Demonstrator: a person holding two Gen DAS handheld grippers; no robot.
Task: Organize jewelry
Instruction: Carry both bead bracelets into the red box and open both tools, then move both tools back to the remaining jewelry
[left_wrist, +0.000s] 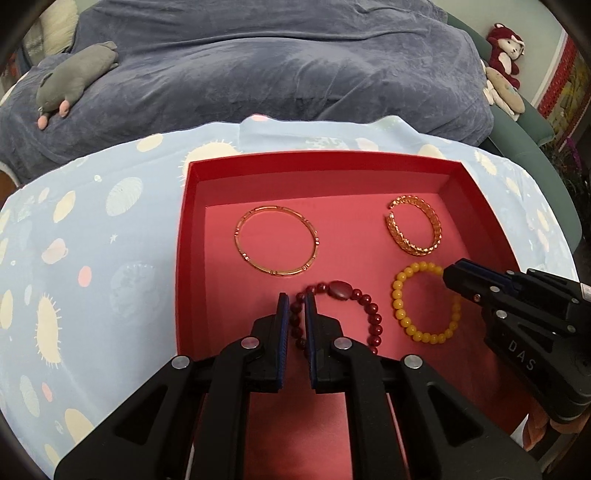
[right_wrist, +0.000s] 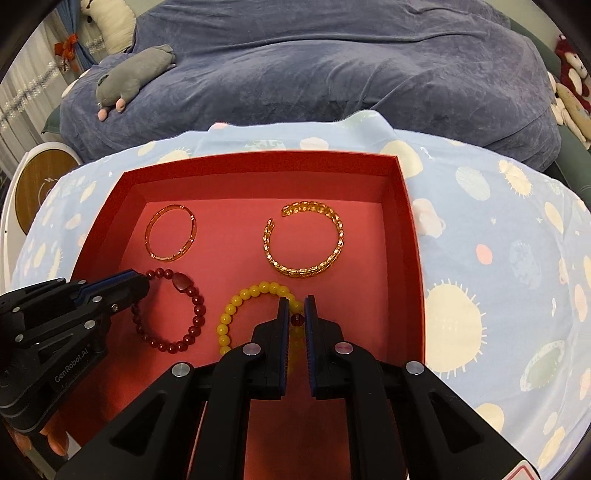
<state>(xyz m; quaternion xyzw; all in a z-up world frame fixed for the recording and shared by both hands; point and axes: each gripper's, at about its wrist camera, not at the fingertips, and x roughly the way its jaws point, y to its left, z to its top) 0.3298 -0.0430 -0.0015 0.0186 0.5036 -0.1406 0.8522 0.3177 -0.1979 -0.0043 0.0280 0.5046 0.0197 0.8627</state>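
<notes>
A red box (left_wrist: 325, 162) (right_wrist: 258, 164) holds several bracelets. A thin gold bangle (left_wrist: 276, 240) (right_wrist: 170, 233) lies at the back left, a gold chain cuff (left_wrist: 414, 230) (right_wrist: 304, 240) at the back right. My left gripper (left_wrist: 296, 299) (right_wrist: 142, 282) is narrowly parted around the dark red bead bracelet (left_wrist: 373, 314) (right_wrist: 177, 314) lying on the box floor. My right gripper (right_wrist: 296, 301) (left_wrist: 448, 275) is narrowly parted around the yellow bead bracelet (left_wrist: 406, 321) (right_wrist: 240, 302), also on the floor.
The box sits on a light blue patterned cloth (left_wrist: 92, 258) (right_wrist: 498, 277). Behind it is a dark blue blanket (left_wrist: 277, 62) with a grey plush toy (left_wrist: 74, 81) (right_wrist: 133, 74). A red plush toy (left_wrist: 504, 51) sits at the far right.
</notes>
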